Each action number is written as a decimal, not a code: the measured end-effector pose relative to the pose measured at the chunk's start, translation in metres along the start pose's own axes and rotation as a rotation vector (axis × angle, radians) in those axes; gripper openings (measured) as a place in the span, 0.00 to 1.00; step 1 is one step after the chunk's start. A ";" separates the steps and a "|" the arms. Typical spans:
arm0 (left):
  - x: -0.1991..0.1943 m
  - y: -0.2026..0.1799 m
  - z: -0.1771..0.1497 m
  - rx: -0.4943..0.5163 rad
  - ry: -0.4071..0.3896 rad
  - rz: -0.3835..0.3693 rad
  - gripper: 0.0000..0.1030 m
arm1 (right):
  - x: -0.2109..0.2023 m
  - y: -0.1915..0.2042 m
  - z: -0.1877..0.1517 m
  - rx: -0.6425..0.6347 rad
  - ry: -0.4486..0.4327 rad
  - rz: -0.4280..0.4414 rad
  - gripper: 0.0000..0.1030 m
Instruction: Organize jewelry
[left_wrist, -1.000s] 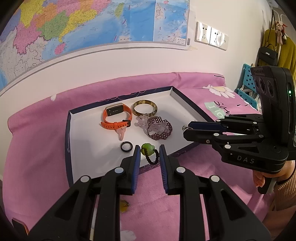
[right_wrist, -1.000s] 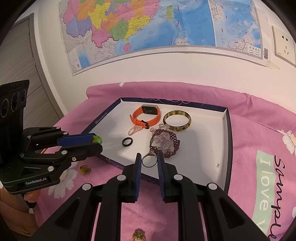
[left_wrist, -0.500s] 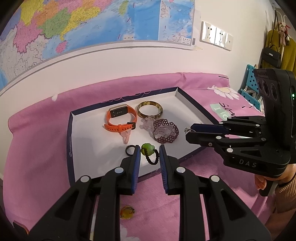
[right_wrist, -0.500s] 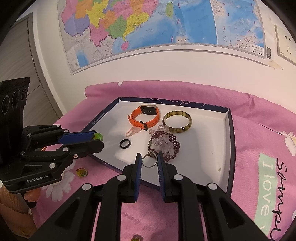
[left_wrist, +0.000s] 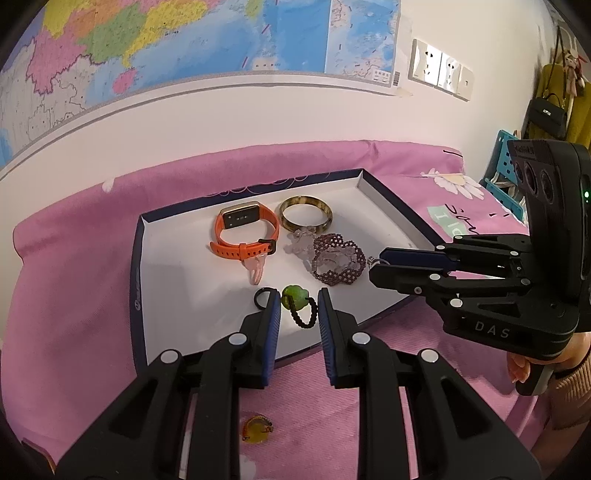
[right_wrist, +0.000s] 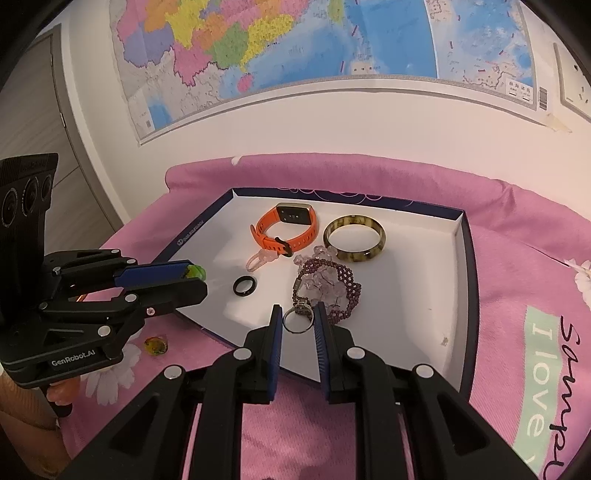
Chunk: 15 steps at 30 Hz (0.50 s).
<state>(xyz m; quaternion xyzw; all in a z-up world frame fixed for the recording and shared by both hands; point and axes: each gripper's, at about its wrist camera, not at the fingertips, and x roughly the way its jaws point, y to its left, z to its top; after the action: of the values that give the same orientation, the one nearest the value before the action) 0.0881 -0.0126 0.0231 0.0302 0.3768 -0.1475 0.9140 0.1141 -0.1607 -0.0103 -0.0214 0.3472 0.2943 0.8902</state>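
A white tray (left_wrist: 136, 280) with a dark blue rim lies on the pink cloth. My left gripper (left_wrist: 298, 301) hovers over its near edge, shut on a green-bead ring (left_wrist: 293, 297) with a black beaded band. My right gripper (right_wrist: 298, 317) is shut on a silver ring (right_wrist: 297, 322) above the tray's (right_wrist: 466, 258) near edge. In the tray lie an orange watch (left_wrist: 243, 232), a mottled bangle (left_wrist: 306, 214), a purple beaded bracelet (left_wrist: 338, 264) and a black ring (right_wrist: 244, 285). Each gripper shows in the other's view, the right gripper (left_wrist: 376, 264) and the left gripper (right_wrist: 197, 280).
An amber ring (left_wrist: 256, 430) lies on the pink cloth in front of the tray, also visible under the left gripper (right_wrist: 156, 345). A pale pink trinket (left_wrist: 255, 269) rests by the watch strap. A wall with a map stands behind the table.
Both views have drifted only slightly. Each gripper keeps the same grip on its ring, and nothing in the tray has moved.
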 end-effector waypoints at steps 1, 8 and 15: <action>0.001 0.001 0.000 -0.006 0.003 -0.007 0.20 | 0.001 0.000 0.000 0.000 0.002 0.000 0.15; 0.002 0.002 -0.001 -0.015 0.006 -0.005 0.20 | 0.008 0.001 0.001 -0.005 0.016 -0.003 0.15; 0.005 0.003 0.000 -0.022 0.011 -0.002 0.20 | 0.012 -0.001 0.001 0.002 0.029 -0.003 0.15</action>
<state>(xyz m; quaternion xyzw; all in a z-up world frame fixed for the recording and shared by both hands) 0.0925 -0.0109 0.0189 0.0206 0.3836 -0.1443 0.9119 0.1226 -0.1550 -0.0176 -0.0253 0.3605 0.2920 0.8855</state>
